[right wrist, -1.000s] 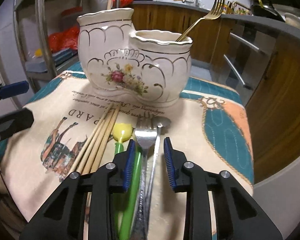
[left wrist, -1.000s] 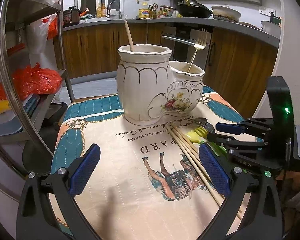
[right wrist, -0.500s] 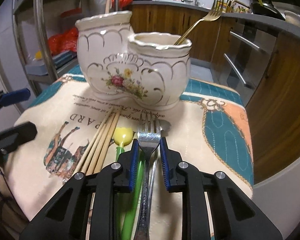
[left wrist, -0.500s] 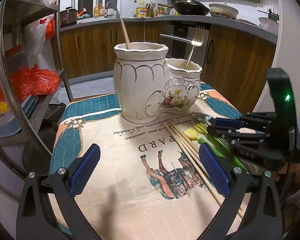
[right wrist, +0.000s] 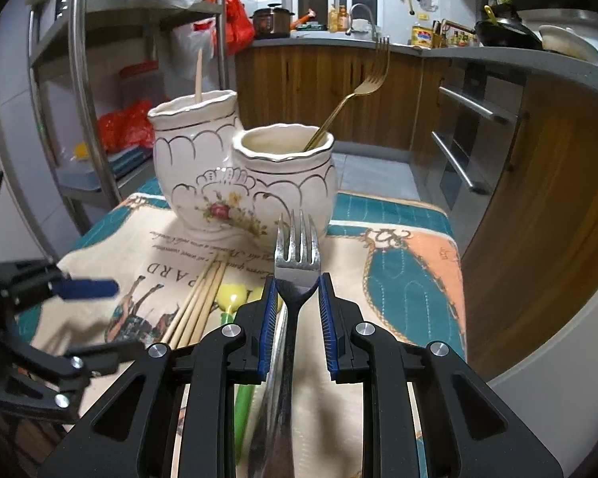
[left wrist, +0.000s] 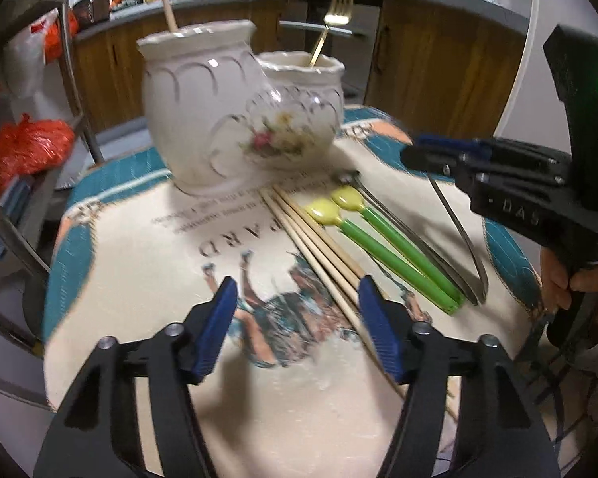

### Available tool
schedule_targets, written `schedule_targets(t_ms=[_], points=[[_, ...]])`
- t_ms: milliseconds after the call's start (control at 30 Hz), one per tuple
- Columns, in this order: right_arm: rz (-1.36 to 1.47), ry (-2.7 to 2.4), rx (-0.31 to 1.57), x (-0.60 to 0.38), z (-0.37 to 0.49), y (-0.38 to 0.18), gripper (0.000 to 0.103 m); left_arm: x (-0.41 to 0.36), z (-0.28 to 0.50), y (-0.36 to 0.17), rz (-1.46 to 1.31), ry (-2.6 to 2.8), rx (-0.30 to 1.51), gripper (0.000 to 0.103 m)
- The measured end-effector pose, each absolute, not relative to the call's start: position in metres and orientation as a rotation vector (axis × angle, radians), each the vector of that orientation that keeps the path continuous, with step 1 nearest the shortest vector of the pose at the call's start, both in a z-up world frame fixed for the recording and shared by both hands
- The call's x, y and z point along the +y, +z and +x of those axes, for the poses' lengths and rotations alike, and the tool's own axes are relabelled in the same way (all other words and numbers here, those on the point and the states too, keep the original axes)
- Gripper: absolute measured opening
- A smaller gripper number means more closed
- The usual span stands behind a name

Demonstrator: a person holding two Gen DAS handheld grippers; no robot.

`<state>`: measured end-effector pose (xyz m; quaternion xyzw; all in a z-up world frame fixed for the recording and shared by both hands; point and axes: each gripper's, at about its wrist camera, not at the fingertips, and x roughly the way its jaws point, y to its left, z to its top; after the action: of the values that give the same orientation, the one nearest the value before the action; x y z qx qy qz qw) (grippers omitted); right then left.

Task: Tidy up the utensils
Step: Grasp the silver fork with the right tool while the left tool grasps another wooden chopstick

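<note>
- Left wrist view: the left gripper (left wrist: pixel 295 320) hangs low over the printed cloth (left wrist: pixel 139 263), jaws spread wide and holding nothing.
- Same view: loose chopsticks (left wrist: pixel 319 251) run under its right-hand pad; beside them lie two green-handled spoons (left wrist: pixel 382 247) and a steel spoon (left wrist: pixel 402 231), all flat on the cloth.
- Same view: the double ceramic holder (left wrist: pixel 235 115) stands at the far end of the cloth, a single chopstick (left wrist: pixel 168 8) upright in its taller pot and a gold fork (left wrist: pixel 327 28) in the lower one.
- Same view: the right gripper (left wrist: pixel 438 155) is raised at the right, a steel fork (left wrist: pixel 462 235) hanging from it, handle end near the cloth. The frame is motion-blurred.
- Right wrist view: the right gripper (right wrist: pixel 298 310) is closed narrowly on the steel fork (right wrist: pixel 297 255) at its neck, tines pointing forward towards the holder (right wrist: pixel 251 183).
- Same view: the lower pot with the gold fork (right wrist: pixel 355 95) stands just ahead of the tines; the chopsticks (right wrist: pixel 199 302) and a yellow spoon bowl (right wrist: pixel 231 294) lie below left.
- Step in hand, as judged: the fork is lifted and in transit to the holder.
- Next move, as judged: carry it above the lower pot's rim, tip it handle-down, clear the gold fork, then release.
</note>
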<state>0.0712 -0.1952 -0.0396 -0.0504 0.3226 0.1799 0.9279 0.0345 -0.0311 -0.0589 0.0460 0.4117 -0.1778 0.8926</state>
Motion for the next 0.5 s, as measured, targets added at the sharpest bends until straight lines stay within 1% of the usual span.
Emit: schedule_targets(t_ms=[33,167,200,500], points=[[-0.102,0.369,0.659,-0.196,0.071,-0.039,0.022,-0.033,0.034,-0.060,0.099,-0.370,0.863,0.055],[-0.102,0.366,0.647,-0.198,0.070,-0.037,0.022,-0.040,0.033,-0.067,0.107,-0.358,0.902,0.046],[-0.100,0.365,0.644,-0.198,0.069,-0.037,0.022,-0.041,0.032,-0.069,0.113,-0.352,0.912,0.041],[-0.074,0.359,0.600,-0.202,0.065,-0.028,0.022,-0.050,0.034,-0.071,0.145,-0.315,0.916,0.040]])
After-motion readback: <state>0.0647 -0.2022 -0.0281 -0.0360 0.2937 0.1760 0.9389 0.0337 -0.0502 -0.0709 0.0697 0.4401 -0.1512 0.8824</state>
